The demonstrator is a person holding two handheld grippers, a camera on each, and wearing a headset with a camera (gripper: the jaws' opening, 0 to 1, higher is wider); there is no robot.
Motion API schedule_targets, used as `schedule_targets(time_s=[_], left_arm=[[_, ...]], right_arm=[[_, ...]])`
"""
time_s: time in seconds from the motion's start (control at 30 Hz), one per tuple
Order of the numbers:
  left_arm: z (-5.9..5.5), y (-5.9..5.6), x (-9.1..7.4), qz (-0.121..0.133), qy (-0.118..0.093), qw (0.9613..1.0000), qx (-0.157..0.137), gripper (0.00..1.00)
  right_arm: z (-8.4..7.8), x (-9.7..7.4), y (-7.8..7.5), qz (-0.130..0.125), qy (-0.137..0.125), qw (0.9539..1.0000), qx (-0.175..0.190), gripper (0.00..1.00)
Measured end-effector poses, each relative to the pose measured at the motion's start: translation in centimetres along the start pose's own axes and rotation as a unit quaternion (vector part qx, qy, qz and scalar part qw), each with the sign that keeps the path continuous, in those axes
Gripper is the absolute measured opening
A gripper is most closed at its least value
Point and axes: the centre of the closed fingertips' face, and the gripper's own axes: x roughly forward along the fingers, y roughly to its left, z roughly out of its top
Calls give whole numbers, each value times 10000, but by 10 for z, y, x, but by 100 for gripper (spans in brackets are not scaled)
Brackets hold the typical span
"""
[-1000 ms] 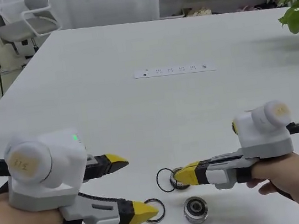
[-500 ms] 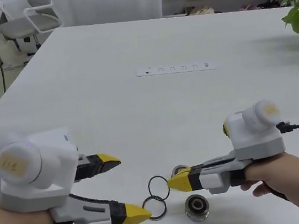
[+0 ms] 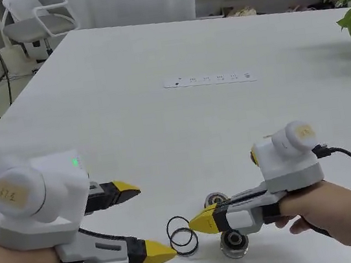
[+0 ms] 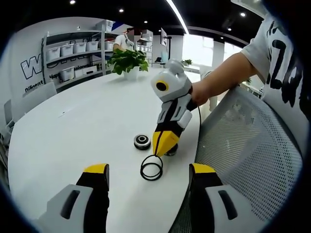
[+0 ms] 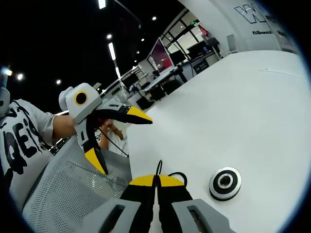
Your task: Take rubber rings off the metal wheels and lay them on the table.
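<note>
left gripper (image 3: 150,221): jaws wide, empty | right gripper (image 3: 198,223): jaws closed, pinching rubber ring (image 3: 168,227) | metal wheel (image 3: 234,243) just beside

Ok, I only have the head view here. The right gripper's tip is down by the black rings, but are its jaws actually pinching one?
Observer: Yes. In the right gripper view the right gripper has its jaws shut on a rubber ring. A thin black strand rises from between the tips.
Operator: Good. How near the table's edge is that spot? I can't see the edge.
Observer: Close. The left gripper view shows it by the near edge of the table, with a mesh chair back just beyond.
</note>
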Motion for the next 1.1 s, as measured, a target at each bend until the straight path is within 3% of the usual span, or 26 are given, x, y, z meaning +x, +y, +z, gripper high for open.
schedule_targets(time_s=[0.57, 1.1], left_arm=[[-3, 1, -1, 15, 39, 10000, -31, 64], [-5, 1, 0, 9, 77, 10000, -50, 64]], right_arm=[[-10, 4, -3, -4, 169, 9998, 106, 0], [-14, 3, -10, -104, 173, 9997, 169, 0]])
